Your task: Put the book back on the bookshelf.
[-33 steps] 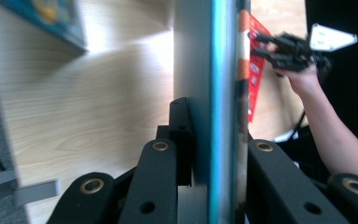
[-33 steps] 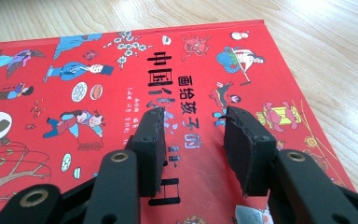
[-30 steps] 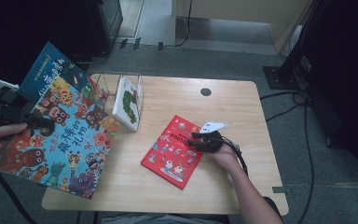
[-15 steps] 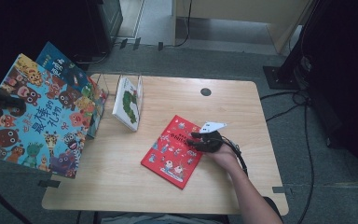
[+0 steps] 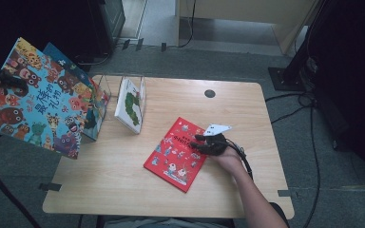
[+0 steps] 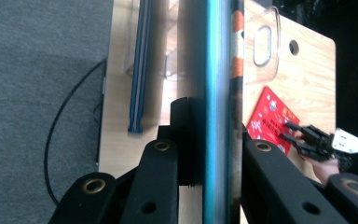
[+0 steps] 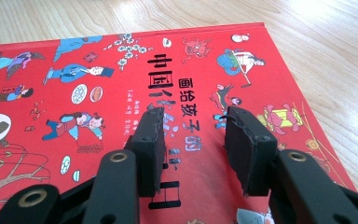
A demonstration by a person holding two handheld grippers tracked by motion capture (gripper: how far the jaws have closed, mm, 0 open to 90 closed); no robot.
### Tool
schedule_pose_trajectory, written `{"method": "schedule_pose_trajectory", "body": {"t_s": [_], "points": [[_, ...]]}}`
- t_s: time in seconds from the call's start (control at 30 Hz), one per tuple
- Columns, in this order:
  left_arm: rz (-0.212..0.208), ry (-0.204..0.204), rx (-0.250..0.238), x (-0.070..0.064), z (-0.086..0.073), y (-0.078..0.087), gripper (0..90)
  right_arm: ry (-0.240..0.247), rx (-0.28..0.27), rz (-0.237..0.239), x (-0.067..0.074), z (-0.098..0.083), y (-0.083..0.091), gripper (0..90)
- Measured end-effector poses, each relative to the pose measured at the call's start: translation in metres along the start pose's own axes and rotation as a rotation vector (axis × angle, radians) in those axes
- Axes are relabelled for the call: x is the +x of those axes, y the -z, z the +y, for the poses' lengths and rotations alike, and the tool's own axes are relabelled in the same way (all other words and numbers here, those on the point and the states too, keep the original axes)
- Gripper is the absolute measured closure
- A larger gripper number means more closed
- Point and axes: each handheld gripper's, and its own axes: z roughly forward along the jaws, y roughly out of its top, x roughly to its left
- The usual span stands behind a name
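The big monster picture book (image 5: 38, 102) is clamped by its edge in the left gripper (image 5: 7, 81), held off the table's (image 5: 123, 180) left, where it could sag and slip, while the right gripper (image 5: 204, 141), parted and gripping nothing, is rested on the red book (image 5: 173, 154).

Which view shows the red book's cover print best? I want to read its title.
The right gripper view: the red book lies close up, title characters legible. The high view shows it whole on the table but small. The left gripper view catches a far corner of it.
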Motion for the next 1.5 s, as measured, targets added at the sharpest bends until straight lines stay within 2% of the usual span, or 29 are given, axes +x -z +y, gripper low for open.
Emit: {"method": "schedule_pose_trajectory", "body": {"t_s": [0.3, 0.47, 0.63, 0.87, 0.97, 1.07, 1.17, 1.23, 1.37, 1.47, 1.5], "points": [[0.017, 0.016, -0.026, 0.001, 0.030, -0.037, 81.8, 0.012, 0.006, -0.008, 0.002, 0.002, -0.002, 57.3], [0.041, -0.017, 0.000, -0.004, 0.043, -0.057, 81.8, 0.018, 0.001, -0.014, 0.004, 0.000, -0.001, 56.7], [0.049, -0.046, 0.016, -0.010, 0.049, -0.074, 81.7, 0.016, 0.000, -0.025, 0.006, -0.002, 0.001, 56.1], [0.093, -0.084, 0.063, -0.017, 0.053, -0.095, 81.2, 0.015, -0.002, -0.039, 0.009, -0.008, 0.008, 55.5], [0.111, -0.083, 0.074, -0.020, 0.053, -0.102, 80.9, 0.013, -0.001, -0.042, 0.009, -0.009, 0.010, 55.5], [0.120, -0.083, 0.077, -0.022, 0.054, -0.103, 80.2, 0.012, 0.001, -0.046, 0.009, -0.010, 0.012, 55.4], [0.103, -0.089, 0.068, -0.025, 0.055, -0.099, 77.9, 0.011, -0.001, -0.043, 0.009, -0.011, 0.012, 55.3], [0.088, -0.080, 0.041, -0.026, 0.056, -0.092, 77.3, 0.007, -0.004, -0.042, 0.009, -0.011, 0.012, 55.3], [0.074, -0.080, 0.029, -0.026, 0.057, -0.078, 73.1, 0.007, -0.009, -0.038, 0.008, -0.011, 0.012, 55.1], [0.096, -0.065, 0.019, -0.021, 0.056, -0.065, 67.9, -0.014, -0.012, -0.030, 0.007, -0.012, 0.013, 54.7], [0.084, -0.055, 0.008, -0.018, 0.055, -0.060, 67.8, -0.020, -0.016, -0.028, 0.006, -0.012, 0.013, 54.4]]}}
